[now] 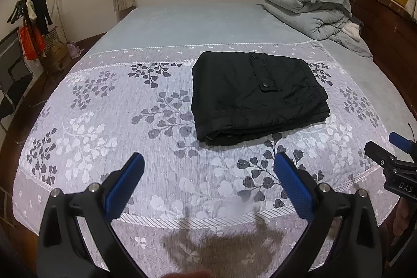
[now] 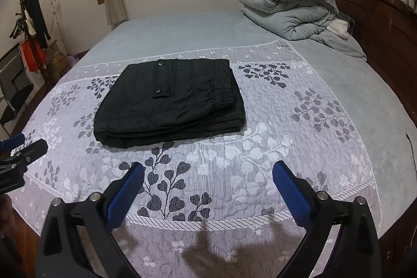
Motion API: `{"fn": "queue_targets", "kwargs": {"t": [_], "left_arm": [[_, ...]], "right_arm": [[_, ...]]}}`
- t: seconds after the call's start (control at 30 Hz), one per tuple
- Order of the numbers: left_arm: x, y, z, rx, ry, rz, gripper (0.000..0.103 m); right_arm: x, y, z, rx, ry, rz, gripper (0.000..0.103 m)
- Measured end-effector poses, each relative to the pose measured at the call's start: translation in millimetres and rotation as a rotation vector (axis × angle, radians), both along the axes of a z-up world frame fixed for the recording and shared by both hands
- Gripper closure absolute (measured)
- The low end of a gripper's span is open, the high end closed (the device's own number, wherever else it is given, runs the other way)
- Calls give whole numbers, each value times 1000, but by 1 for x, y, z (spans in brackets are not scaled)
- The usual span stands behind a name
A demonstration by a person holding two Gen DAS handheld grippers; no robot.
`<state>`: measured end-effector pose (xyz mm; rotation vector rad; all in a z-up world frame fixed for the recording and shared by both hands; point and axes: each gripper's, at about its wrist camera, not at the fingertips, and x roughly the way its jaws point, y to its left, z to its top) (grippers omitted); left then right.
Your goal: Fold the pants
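Each gripper, left (image 1: 208, 179) and right (image 2: 208, 181), hangs wide apart, empty, over the leaf-patterned quilt (image 2: 260, 147) bearing folded black pants (image 2: 169, 100).

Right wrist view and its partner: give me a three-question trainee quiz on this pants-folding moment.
1. True or false: the black pants lie folded in a compact stack on the floral quilt.
2. Multiple choice: the left gripper is A) shut on the pants, B) open and empty, C) out of view.
3. Fill in: behind the pants, near the headboard, sits a bundled grey ____.

Key: 1 true; 2 B; 3 duvet. The right gripper is open too.
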<state>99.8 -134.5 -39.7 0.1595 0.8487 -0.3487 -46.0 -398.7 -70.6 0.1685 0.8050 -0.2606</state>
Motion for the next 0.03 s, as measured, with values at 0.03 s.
{"fn": "queue_targets", "kwargs": {"t": [0.03], "left_arm": [[0, 0, 0, 2, 0, 0, 4]], "right_arm": [[0, 0, -1, -2, 2, -1, 4]]}}
